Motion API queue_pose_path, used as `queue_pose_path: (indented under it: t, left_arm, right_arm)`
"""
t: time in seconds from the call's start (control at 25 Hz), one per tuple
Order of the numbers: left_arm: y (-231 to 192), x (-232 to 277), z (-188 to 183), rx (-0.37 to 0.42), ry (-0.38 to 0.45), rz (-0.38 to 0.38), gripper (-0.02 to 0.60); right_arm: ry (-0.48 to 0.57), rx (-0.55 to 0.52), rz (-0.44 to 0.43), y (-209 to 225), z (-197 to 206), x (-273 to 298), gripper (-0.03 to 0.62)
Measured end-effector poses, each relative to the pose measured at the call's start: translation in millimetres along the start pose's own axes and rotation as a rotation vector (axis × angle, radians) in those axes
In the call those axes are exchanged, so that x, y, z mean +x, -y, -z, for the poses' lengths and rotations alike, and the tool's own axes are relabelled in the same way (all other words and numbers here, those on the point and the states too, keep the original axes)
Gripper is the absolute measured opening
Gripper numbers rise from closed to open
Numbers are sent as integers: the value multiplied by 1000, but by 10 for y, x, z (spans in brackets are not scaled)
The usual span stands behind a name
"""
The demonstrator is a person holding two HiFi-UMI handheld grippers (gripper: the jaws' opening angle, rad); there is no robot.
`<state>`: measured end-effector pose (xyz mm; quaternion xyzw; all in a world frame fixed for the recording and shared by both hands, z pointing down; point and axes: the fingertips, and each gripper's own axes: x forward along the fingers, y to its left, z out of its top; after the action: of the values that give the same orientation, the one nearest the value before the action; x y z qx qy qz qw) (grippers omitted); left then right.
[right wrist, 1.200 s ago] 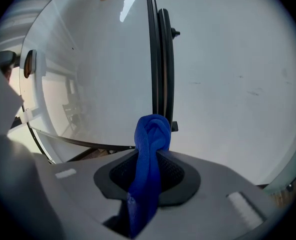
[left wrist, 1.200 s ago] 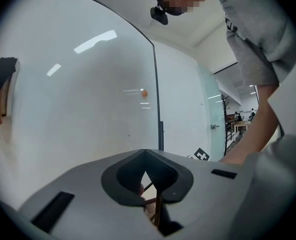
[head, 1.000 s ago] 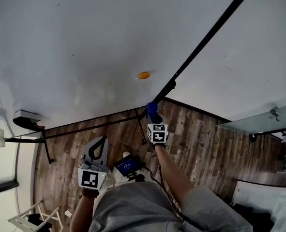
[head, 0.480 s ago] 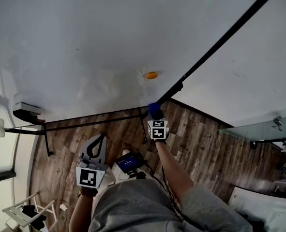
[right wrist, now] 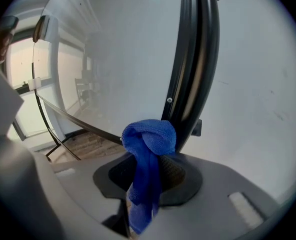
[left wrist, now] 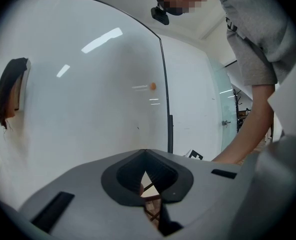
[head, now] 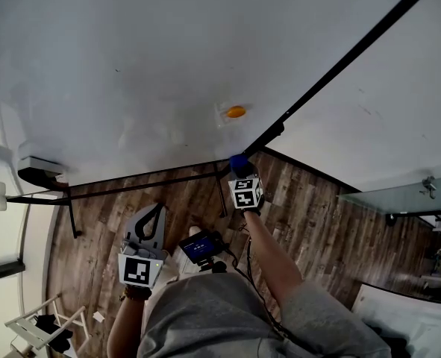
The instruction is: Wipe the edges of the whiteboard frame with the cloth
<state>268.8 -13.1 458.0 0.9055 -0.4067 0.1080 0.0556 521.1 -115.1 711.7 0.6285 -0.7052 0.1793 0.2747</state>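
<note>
In the head view, the whiteboard [head: 130,58] fills the upper part, and its black whiteboard frame [head: 339,39] is our landmark. The right gripper [head: 239,173] reaches up to the frame's lower right corner, where the side edge and the bottom edge meet, with the blue cloth [head: 239,162] at its tip, just at that corner. An orange magnet [head: 236,112] sits on the board just inside the corner. The left gripper [head: 153,215] hangs well below the frame's bottom edge, over the wooden floor [head: 317,207]. In the left gripper view, the left gripper [left wrist: 145,152] has its 2 jaws brought together at the tips with nothing between them. The frame [left wrist: 164,94] runs as a thin dark line beyond them, and the magnet [left wrist: 153,86] sits just left of that line. A dark eraser [left wrist: 10,91] clings to the board, far from the frame's side edge. In the right gripper view, the right gripper [right wrist: 146,176] has its 2 jaws clamped on the cloth [right wrist: 149,141]. The cloth's bunched head rises above the jaws and lies against the foot of the frame [right wrist: 194,69], at the spot where the bottom edge joins the side edge.
</note>
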Motion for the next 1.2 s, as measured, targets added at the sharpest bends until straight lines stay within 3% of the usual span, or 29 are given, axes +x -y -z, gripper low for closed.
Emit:
queue_pose_path:
  t: [0.28,0.56,1.2]
  left_arm:
    - [-12,20,-32,11,-3,7,6]
    - [-79,20,-37,12,1,-2,6]
    - [-44,-42,-38,7,19,-12,6]
  right_arm:
    - [36,82,4,30,-6,-34,147]
    - [33,9,42,40,-58,-38,112]
    - [26,92,-24,39,21,81,103]
